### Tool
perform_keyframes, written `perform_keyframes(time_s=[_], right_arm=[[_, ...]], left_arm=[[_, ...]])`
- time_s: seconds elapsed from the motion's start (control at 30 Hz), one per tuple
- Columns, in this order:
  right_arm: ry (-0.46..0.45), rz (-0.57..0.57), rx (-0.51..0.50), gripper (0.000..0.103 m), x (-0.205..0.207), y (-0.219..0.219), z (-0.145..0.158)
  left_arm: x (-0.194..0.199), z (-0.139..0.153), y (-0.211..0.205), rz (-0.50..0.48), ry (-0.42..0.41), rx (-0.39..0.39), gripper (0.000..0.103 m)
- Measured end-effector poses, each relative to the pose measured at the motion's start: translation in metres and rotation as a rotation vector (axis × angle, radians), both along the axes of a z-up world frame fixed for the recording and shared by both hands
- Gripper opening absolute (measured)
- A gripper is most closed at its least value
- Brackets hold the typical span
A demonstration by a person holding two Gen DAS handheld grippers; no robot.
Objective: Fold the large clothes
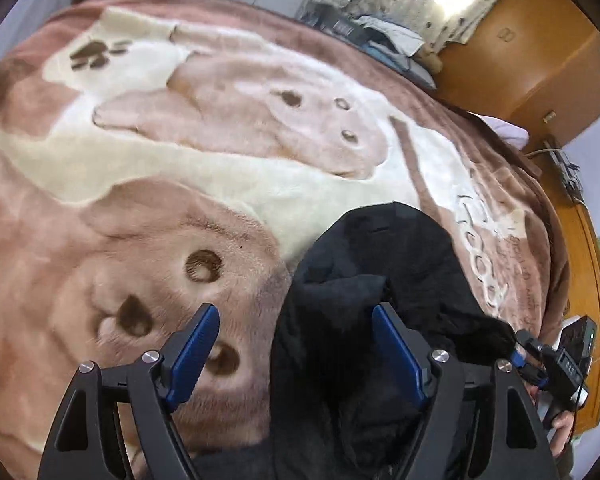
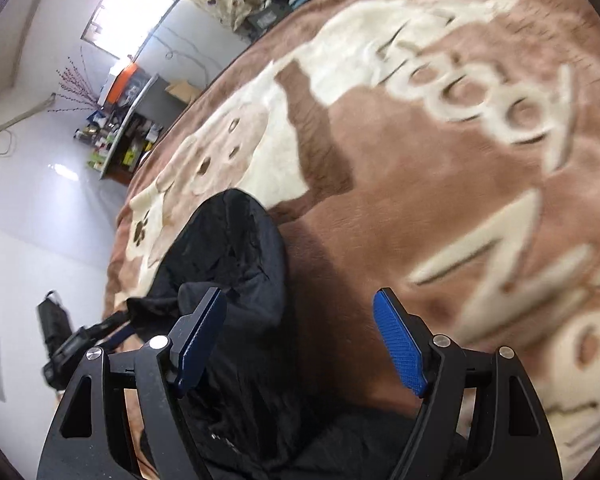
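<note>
In the left wrist view, a brown and cream blanket [image 1: 172, 168] with bear faces and a paw print covers the bed. The left gripper [image 1: 296, 354] hangs over it with its jaws wide and nothing pinched between the blue pads [image 1: 192, 356]. The left pad stands over a bear's face; the right pad stands over the black garment [image 1: 364, 288], which lies in a bunched heap on the blanket near the lower edge, its rounded upper end reaching onto the cream patch. Farther right, the right gripper [image 1: 556, 356] shows at the garment's edge with part of a hand behind it, and beyond it a wooden wardrobe [image 1: 532, 52].

In the right wrist view, a shelf [image 2: 128, 136] of small items stands against the white wall at left, and the left gripper [image 2: 76, 344] shows low down beside the garment [image 2: 228, 248]. The right gripper's [image 2: 300, 348] jaws are wide too, empty; its left pad seems to be just above the cloth, though blur makes contact hard to judge. The right pad [image 2: 400, 352] stands over bare blanket [image 2: 440, 160] with cream lettering.
</note>
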State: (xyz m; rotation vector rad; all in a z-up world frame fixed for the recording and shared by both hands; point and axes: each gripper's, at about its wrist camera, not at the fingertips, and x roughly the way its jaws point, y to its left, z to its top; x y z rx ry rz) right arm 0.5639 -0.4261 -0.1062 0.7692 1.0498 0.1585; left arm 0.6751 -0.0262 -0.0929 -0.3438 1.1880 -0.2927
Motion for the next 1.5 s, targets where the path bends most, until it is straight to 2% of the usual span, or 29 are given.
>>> perform_keyframes(time_s=[0.1, 0.2, 0.27, 0.3, 0.33, 0.37, 0.4, 0.43, 0.57, 0.6, 0.63, 0.7, 0.83, 0.9, 0.97, 1.03, 1.07, 1.13, 1.2, 1.27, 1.37, 1.5], right_arm=[[0.029, 0.056, 0.002, 0.076, 0.015, 0.013, -0.018], [0.064, 0.067, 0.088, 0.076, 0.02, 0.018, -0.034], [0.08, 0.051, 0.085, 0.073, 0.018, 0.017, -0.039], [0.084, 0.055, 0.077, 0.066, 0.018, 0.018, -0.039], [0.088, 0.065, 0.067, 0.045, 0.017, 0.019, -0.039], [0.083, 0.074, 0.053, 0.033, 0.016, 0.02, -0.036], [0.08, 0.087, 0.038, 0.03, 0.016, 0.022, -0.034], [0.071, 0.111, 0.023, 0.025, 0.016, 0.025, -0.03], [0.033, 0.195, -0.099, 0.012, 0.014, 0.04, -0.016], [0.025, 0.212, -0.125, 0.011, 0.012, 0.043, -0.014], [0.015, 0.229, -0.142, 0.01, 0.01, 0.045, -0.012], [0.002, 0.252, -0.168, 0.009, 0.006, 0.047, -0.01], [0.006, 0.263, -0.193, 0.008, 0.002, 0.044, -0.014], [0.006, 0.266, -0.2, 0.008, 0.003, 0.046, -0.015], [0.0, 0.268, -0.197, 0.008, 0.003, 0.047, -0.016], [-0.011, 0.268, -0.202, 0.008, 0.002, 0.049, -0.016], [-0.012, 0.269, -0.203, 0.007, 0.001, 0.049, -0.016], [-0.011, 0.257, -0.206, 0.007, 0.0, 0.049, -0.016], [-0.022, 0.247, -0.211, 0.007, -0.005, 0.049, -0.012], [-0.035, 0.239, -0.213, 0.006, -0.009, 0.05, -0.007], [-0.07, 0.227, -0.226, 0.006, -0.019, 0.052, 0.006], [-0.144, 0.229, -0.268, 0.006, -0.037, 0.059, 0.034]], left_arm=[[0.011, -0.026, -0.005, 0.001, 0.074, -0.068, 0.079], [0.014, -0.045, -0.013, -0.023, 0.143, -0.048, 0.079], [0.014, -0.056, -0.017, -0.028, 0.17, -0.035, 0.073], [0.013, -0.059, -0.017, -0.023, 0.178, -0.037, 0.065], [0.011, -0.063, -0.017, -0.016, 0.192, -0.044, 0.057], [0.01, -0.064, -0.017, -0.009, 0.197, -0.057, 0.052], [0.008, -0.065, -0.015, 0.009, 0.196, -0.071, 0.044], [0.007, -0.065, -0.013, 0.021, 0.198, -0.081, 0.043], [0.006, -0.052, -0.001, 0.048, 0.14, -0.212, 0.046], [0.007, -0.047, 0.002, 0.043, 0.119, -0.218, 0.053], [0.009, -0.044, 0.003, 0.045, 0.11, -0.211, 0.065], [0.012, -0.04, 0.008, 0.069, 0.092, -0.206, 0.072], [0.019, -0.036, 0.013, 0.109, 0.067, -0.287, 0.072], [0.023, -0.036, 0.01, 0.103, 0.056, -0.264, 0.073], [0.027, -0.044, -0.001, 0.072, 0.111, -0.217, 0.073], [0.028, -0.051, -0.008, 0.067, 0.142, -0.237, 0.072], [0.026, -0.052, -0.01, 0.072, 0.142, -0.232, 0.066], [0.023, -0.054, -0.014, 0.062, 0.144, -0.227, 0.032], [0.018, -0.051, -0.017, 0.055, 0.131, -0.127, 0.011], [0.01, -0.045, -0.013, 0.059, 0.099, -0.116, 0.008], [-0.005, -0.027, -0.002, 0.071, 0.041, -0.154, 0.007], [-0.036, 0.012, 0.005, 0.002, -0.059, -0.176, 0.007]])
